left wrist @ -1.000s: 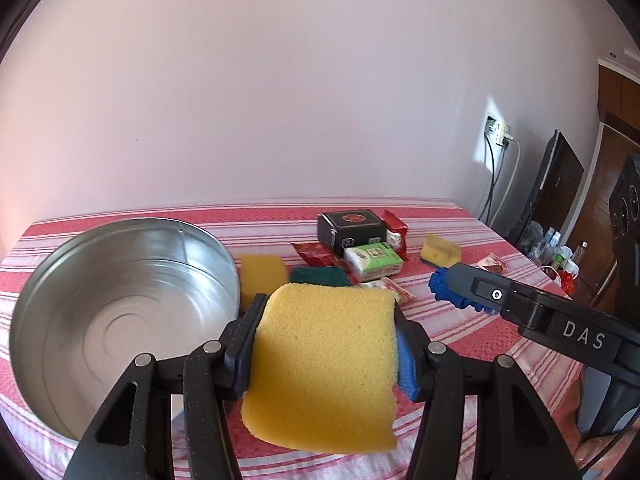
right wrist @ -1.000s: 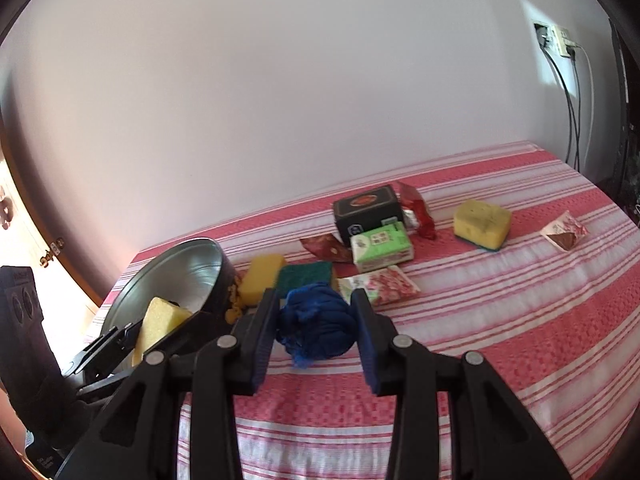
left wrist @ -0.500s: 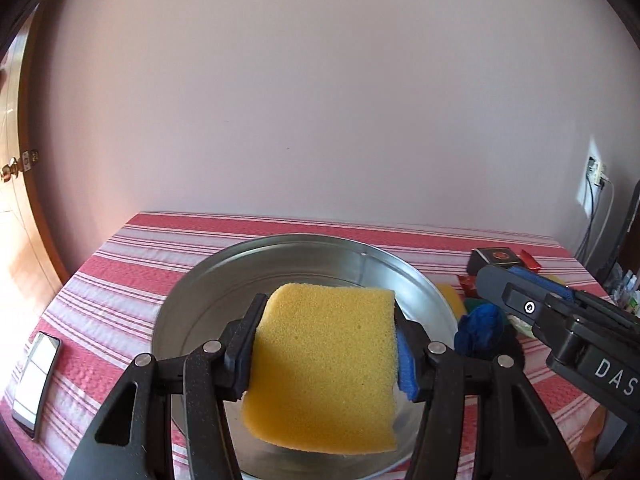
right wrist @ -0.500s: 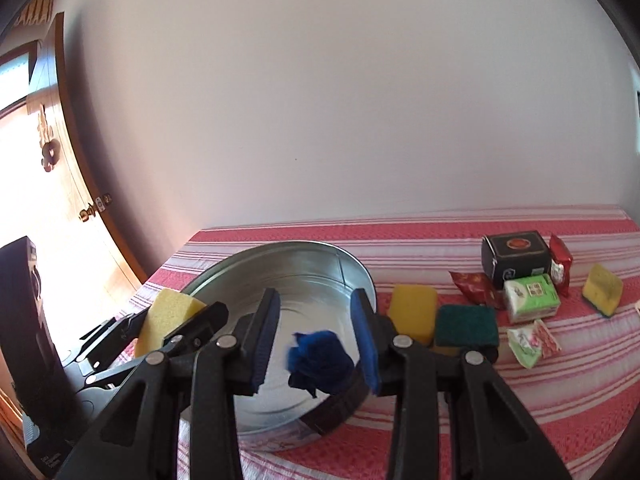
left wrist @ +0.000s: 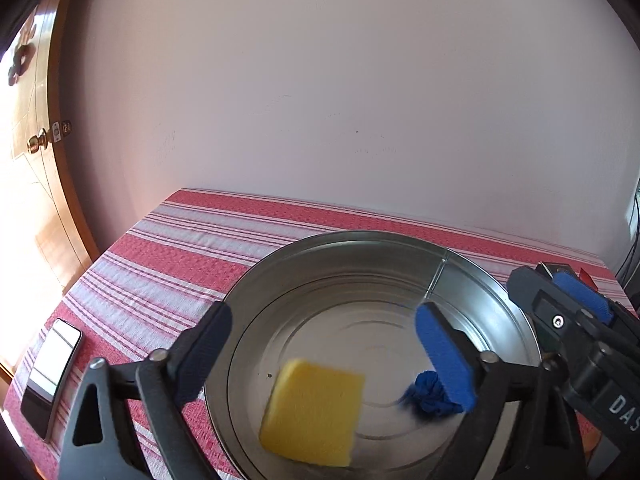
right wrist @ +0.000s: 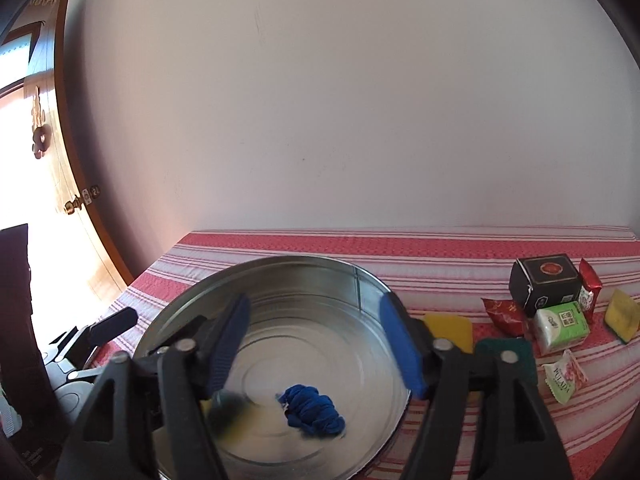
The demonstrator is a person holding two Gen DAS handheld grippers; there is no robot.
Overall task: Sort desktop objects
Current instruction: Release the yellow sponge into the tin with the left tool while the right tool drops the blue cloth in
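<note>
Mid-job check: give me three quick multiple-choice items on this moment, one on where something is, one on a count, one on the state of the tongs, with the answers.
1. Where is the blue cloth?
A. Inside the metal basin
B. On the striped tablecloth
C. On the black box

2. How many dropped items lie in the basin in the left wrist view?
A. None
B. Two
C. Four

3. How do the left tongs stand?
A. Clamped on the yellow sponge
C. Clamped on the phone
B. Jaws spread and opening, gripping nothing

Answers:
1. A, the cloth lies on the basin floor, free of the right tongs.
2. B, only the sponge and the cloth show inside.
3. B, the sponge sits below the pads with a clear gap on both sides.
</note>
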